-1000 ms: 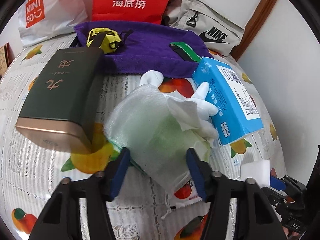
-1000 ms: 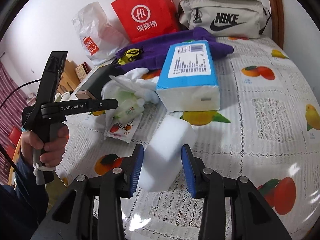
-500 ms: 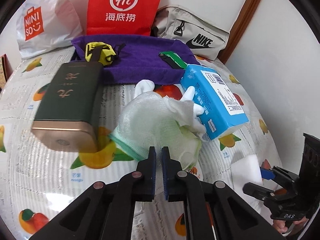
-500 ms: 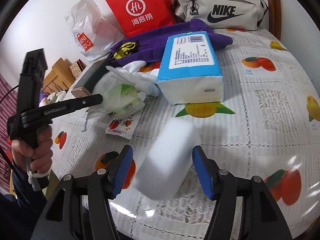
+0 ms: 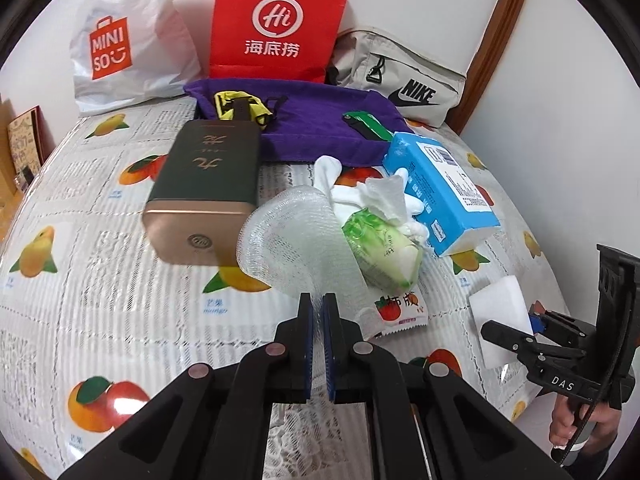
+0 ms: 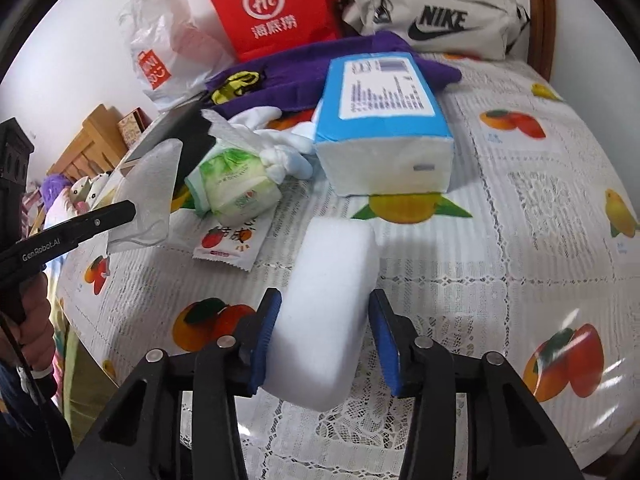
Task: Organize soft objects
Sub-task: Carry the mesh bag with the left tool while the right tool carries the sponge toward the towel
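Note:
My left gripper [image 5: 318,320] is shut on the edge of a translucent bubble-wrap sheet [image 5: 292,236], lifted clear of the green tissue pack [image 5: 380,248]; the sheet [image 6: 150,196] also hangs from it in the right wrist view. White gloves [image 5: 360,192] and a blue tissue box [image 5: 440,196] lie behind the pack. My right gripper [image 6: 324,340] has its jaws closing on a white sponge block [image 6: 328,300], which fills the gap between the blue pads. The sponge [image 5: 498,316] lies on the fruit-print cloth at the right.
A dark green and gold box [image 5: 204,184] lies left of the pile. A snack sachet [image 5: 400,312] sits in front. At the back are a purple cloth [image 5: 320,128], a red paper bag [image 5: 276,24], a white plastic bag [image 5: 120,52] and a grey Nike bag [image 5: 404,80].
My left gripper shut on the bubble wrap and pulled it back and up, uncovering the green pack. My right jaws widened around the sponge, then narrowed on it again.

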Tool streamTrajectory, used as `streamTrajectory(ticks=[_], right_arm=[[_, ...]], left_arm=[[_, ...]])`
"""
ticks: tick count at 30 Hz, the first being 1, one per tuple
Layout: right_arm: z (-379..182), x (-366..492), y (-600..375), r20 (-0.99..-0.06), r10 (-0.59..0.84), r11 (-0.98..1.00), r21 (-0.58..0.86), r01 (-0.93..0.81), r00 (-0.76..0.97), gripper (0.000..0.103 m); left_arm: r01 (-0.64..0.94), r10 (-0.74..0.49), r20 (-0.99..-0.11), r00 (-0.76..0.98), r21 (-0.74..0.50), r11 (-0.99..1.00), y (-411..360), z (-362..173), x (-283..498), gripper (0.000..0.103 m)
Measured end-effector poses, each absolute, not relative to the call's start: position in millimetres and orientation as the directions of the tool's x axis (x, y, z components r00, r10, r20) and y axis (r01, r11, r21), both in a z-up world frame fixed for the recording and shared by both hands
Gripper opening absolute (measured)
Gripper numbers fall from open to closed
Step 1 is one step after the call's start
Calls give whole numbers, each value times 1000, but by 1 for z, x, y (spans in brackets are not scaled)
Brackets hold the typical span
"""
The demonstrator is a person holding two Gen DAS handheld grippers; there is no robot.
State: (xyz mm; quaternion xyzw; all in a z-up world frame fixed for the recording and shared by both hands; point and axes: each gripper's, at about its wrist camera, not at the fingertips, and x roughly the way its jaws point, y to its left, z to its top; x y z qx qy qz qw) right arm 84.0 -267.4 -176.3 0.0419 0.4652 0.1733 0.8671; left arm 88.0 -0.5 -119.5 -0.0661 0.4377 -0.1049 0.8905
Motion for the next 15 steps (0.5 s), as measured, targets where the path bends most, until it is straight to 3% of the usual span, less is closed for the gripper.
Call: streamTrajectory(ticks=[15], right_arm=[[-160,76,-284,-769,289,956,201,-214,570,41]], left_arm=[[5,-179,-782,597,-219,976,45,-128,59,5]])
